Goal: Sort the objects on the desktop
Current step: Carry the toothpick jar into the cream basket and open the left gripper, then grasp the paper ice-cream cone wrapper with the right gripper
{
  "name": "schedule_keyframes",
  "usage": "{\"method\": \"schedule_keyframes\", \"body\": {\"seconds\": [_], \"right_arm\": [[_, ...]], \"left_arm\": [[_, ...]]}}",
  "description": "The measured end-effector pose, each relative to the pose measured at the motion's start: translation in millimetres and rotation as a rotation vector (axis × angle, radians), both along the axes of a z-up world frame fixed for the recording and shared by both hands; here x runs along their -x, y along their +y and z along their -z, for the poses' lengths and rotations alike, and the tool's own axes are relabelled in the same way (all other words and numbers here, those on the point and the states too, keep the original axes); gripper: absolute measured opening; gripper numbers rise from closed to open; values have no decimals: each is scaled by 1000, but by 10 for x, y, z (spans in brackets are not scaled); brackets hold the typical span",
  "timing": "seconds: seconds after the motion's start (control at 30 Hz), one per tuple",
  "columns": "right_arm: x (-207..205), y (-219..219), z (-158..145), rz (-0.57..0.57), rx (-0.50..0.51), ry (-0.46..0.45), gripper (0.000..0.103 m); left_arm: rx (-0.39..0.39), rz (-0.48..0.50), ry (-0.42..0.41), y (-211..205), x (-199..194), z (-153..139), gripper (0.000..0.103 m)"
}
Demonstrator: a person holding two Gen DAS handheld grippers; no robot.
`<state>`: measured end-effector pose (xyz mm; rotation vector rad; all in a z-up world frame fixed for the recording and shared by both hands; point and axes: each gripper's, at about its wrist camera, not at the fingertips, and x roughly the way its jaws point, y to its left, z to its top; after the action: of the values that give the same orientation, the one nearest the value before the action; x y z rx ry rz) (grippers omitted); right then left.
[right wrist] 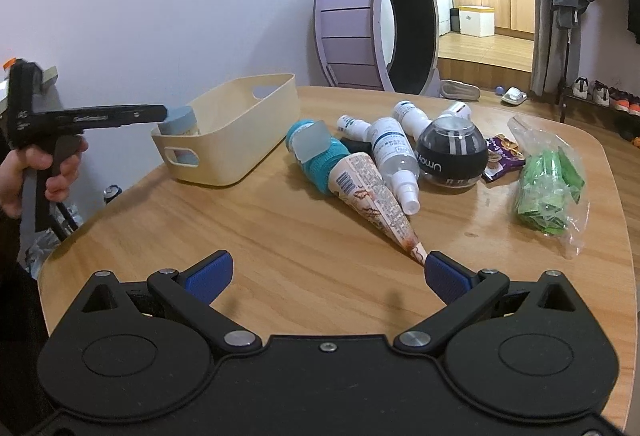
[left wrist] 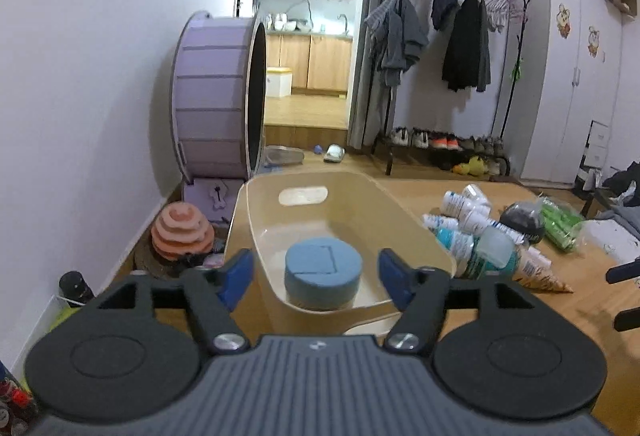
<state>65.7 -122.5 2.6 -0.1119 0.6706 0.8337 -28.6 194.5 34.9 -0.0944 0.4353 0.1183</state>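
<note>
A round jar with a blue lid (left wrist: 323, 270) stands in the near end of the cream basket (left wrist: 360, 204). My left gripper (left wrist: 316, 276) is open, its blue pads (left wrist: 236, 276) on either side of the jar with a gap on each side. The right wrist view shows that jar (right wrist: 178, 121) at the basket's (right wrist: 236, 140) left end. My right gripper (right wrist: 328, 272) is open and holds nothing, low over the table's near edge. Its right pad (right wrist: 444, 276) is close to the tip of a cone-shaped packet (right wrist: 372, 196).
Lying in a pile right of the basket are a teal bottle (right wrist: 316, 152), white spray bottles (right wrist: 394, 156), a dark round jar (right wrist: 450, 152), a purple snack packet (right wrist: 504, 154) and a bag of green sachets (right wrist: 548, 184). A purple wheel (right wrist: 360, 24) stands behind the round wooden table (right wrist: 240, 236).
</note>
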Motion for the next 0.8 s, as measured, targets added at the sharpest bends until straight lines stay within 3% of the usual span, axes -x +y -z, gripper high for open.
{"method": "schedule_keyframes", "body": {"seconds": [0.4, 0.8], "right_arm": [[-76, -103, -15, 88, -15, -28, 103], [-178, -246, 18, 176, 8, -61, 103]], "left_arm": [[23, 172, -9, -748, 27, -61, 82], [16, 252, 106, -1282, -165, 121, 84]]}}
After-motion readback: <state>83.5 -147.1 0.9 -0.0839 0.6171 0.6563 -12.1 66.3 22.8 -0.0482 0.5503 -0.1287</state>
